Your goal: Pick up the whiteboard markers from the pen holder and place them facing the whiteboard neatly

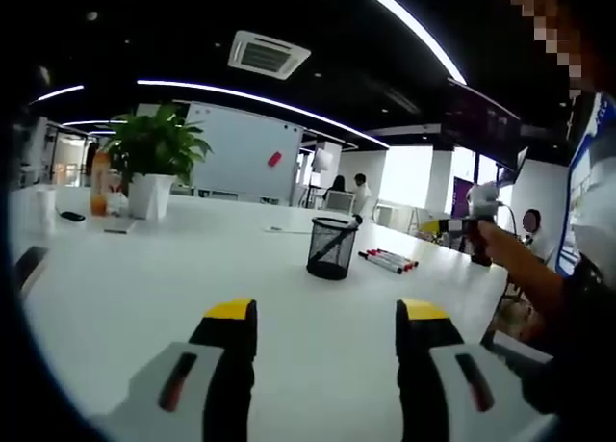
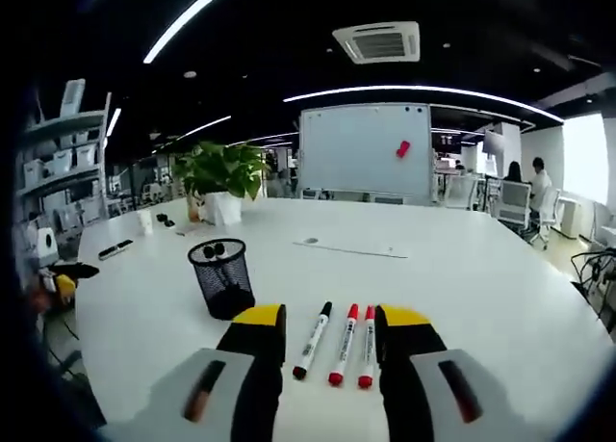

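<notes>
A black mesh pen holder (image 1: 332,249) stands on the white table (image 1: 144,298), with a dark marker (image 1: 339,234) leaning out of it. Three markers (image 1: 389,260) lie side by side just to its right. My left gripper (image 1: 327,319) is open and well short of the holder, with nothing between its jaws. In the right gripper view, one black-capped marker (image 2: 312,341) and two red-capped markers (image 2: 356,344) lie in a row pointing at the whiteboard (image 2: 366,148). My right gripper (image 2: 332,322) is open above their near ends. The pen holder (image 2: 221,278) stands to their left, with dark marker caps at its rim.
A potted plant (image 1: 154,163) and an orange bottle (image 1: 99,184) stand at the table's far side, before the whiteboard (image 1: 241,153). A person's hand holds the other gripper (image 1: 481,221) at the right. People sit at desks in the background (image 2: 525,187).
</notes>
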`<state>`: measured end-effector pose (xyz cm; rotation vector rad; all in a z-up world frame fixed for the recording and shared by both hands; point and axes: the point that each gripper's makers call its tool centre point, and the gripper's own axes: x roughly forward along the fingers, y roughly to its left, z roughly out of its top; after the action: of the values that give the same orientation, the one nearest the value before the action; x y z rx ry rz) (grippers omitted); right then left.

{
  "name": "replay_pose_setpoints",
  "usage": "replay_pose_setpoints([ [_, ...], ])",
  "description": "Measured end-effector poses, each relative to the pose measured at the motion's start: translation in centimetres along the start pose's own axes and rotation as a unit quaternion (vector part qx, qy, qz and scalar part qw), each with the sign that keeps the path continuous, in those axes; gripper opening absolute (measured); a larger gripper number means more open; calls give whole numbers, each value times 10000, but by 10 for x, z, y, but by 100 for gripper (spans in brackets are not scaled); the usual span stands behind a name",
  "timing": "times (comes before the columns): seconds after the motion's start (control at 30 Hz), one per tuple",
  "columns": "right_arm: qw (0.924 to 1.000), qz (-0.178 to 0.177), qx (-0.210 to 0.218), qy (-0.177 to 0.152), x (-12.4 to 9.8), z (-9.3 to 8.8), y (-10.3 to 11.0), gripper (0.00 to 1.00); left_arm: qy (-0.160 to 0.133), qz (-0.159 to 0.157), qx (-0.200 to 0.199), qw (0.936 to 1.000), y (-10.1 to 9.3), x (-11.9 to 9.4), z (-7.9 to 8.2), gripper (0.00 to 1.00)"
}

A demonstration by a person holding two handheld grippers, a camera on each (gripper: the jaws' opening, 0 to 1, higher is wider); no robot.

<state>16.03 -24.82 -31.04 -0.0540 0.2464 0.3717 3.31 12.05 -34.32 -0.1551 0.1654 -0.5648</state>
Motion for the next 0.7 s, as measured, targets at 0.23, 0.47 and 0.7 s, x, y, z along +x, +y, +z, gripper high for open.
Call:
replay_pose_setpoints([
  [0.23,9995,215,-137,-180,-5,10,15,40,4,-4,-3,10000,1,0,0,59],
  [0.47,9981,472,-287,-269,-7,22,40,40,-23,-19,0,10000,1,-1,3,59],
  [0.7,9965,606,-445,-355,-3,36,56,39,-15,-49,32,10000,0,-1,3,59],
])
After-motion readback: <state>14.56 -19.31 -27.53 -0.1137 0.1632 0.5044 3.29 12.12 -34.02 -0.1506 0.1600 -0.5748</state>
